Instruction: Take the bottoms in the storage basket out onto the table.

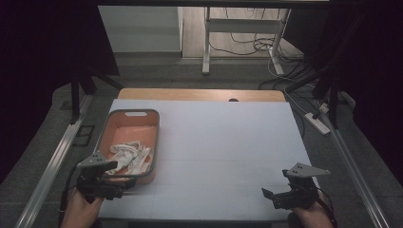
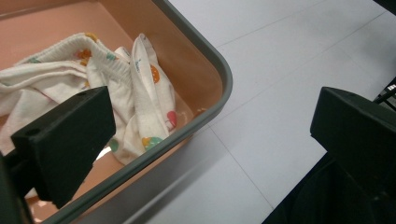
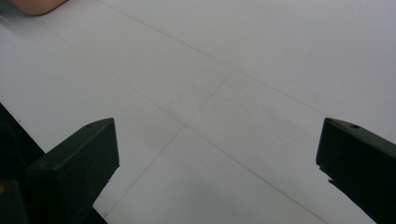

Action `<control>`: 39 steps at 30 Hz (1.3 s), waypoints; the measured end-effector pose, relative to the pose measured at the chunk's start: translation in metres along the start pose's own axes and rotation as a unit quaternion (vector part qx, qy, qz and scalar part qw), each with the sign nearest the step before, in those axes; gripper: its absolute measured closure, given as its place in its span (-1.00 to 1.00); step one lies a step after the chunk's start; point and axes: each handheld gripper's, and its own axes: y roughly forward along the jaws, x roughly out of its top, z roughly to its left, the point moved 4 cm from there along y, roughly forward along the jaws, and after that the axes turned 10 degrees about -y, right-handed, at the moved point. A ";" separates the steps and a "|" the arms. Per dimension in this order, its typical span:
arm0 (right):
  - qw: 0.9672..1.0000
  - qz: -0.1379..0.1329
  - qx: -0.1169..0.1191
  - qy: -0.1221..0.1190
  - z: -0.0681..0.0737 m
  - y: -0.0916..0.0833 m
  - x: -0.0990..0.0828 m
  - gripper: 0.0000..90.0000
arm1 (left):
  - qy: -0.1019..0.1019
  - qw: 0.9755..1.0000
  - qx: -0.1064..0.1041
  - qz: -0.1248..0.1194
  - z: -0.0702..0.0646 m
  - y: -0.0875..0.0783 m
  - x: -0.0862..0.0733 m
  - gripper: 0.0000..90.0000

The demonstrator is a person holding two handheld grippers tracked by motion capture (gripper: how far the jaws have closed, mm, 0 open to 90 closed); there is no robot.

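Dim room, dark curtains on both sides, grey floor with loose cables and the legs of a pale desk frame beyond. The table (image 1: 223, 142) carries a matte white covering marked by thin straight seams; a strip of bare wood shows along its far edge.

Basket (image 1: 154, 142) at the left side of the table, near the front: rectangular with rounded corners, smooth salmon-pink plastic inside, a grey rim running round it, a slot handle cut in the far end wall. In the left gripper view the rim (image 2: 223, 70) curves in a clean, thick band with a slight sheen.

Cloth (image 1: 130, 156) lies crumpled in the near half of the basket. Soft white knit, ribbed along its hems, printed with small round dots in orange, red and green (image 2: 144, 107). Folds bunch loosely against the basket's wall and floor.

Left gripper (image 1: 116, 176) hangs at the basket's near end, its grey plate above the rim. Its blocky black jaws stand wide apart with nothing between them, one over the cloth and one outside the rim over the white surface.

Right gripper (image 1: 273, 194) sits low at the front right of the table, well apart from the basket. Jaws spread wide, nothing held, with bare white surface and its crossing seams between them (image 3: 219, 140).
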 end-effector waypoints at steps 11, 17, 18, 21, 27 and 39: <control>1.000 0.004 0.003 -0.003 0.000 0.001 0.000 -1.00 | 0.012 0.999 0.041 0.013 0.003 0.011 0.013 -0.99; 1.000 0.006 0.005 -0.004 0.000 0.001 0.000 -1.00 | 0.003 0.999 0.044 0.015 0.009 0.014 0.019 -0.99; 1.000 0.006 0.005 -0.004 0.000 0.001 0.000 -1.00 | 0.003 0.999 0.044 0.015 0.009 0.014 0.019 -0.99; 1.000 0.007 0.007 -0.005 0.001 0.001 0.000 -1.00 | 0.000 0.999 0.041 0.019 0.014 0.017 0.024 -0.99; 1.000 0.010 0.008 -0.009 0.002 0.002 0.000 -1.00 | -0.001 0.999 0.031 0.027 0.020 0.021 0.031 -0.99; 1.000 0.011 0.011 -0.013 0.003 0.003 0.000 -1.00 | 0.010 0.998 0.044 0.032 0.026 0.031 0.041 -1.00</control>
